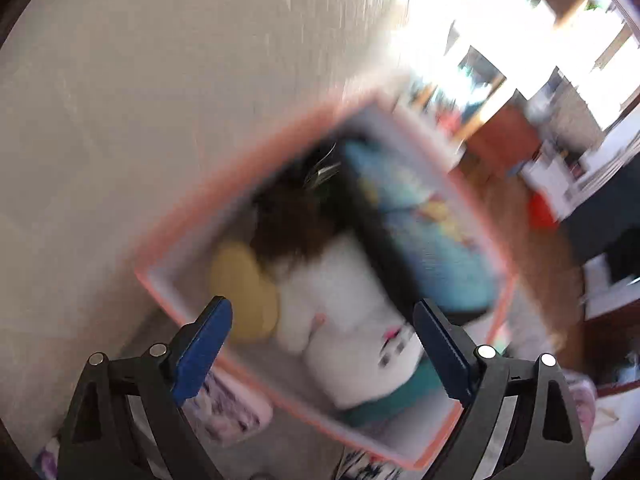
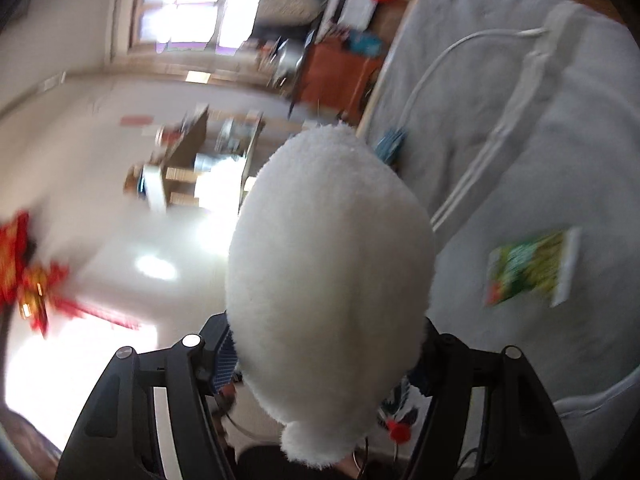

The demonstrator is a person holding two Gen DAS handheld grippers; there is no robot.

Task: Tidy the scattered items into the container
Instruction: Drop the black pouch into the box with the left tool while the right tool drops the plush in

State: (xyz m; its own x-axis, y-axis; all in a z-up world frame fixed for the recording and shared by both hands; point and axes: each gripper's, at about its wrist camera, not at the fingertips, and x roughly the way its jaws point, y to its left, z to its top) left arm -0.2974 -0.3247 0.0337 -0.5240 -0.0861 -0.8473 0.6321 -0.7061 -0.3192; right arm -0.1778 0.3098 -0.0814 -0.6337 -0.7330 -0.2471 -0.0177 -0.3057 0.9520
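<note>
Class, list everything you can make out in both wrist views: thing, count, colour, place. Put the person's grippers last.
Container: one, orange-rimmed, on pale floor.
Yellow soft item: one, inside container.
White plush: one, inside container.
Blue picture box: one, inside container.
White plush toy: one, between the right fingers.
Green packet: one, on grey bedding.
White cable: one, on bedding.
Left gripper: open, above container.
Right gripper: clamped on plush toy.
</note>
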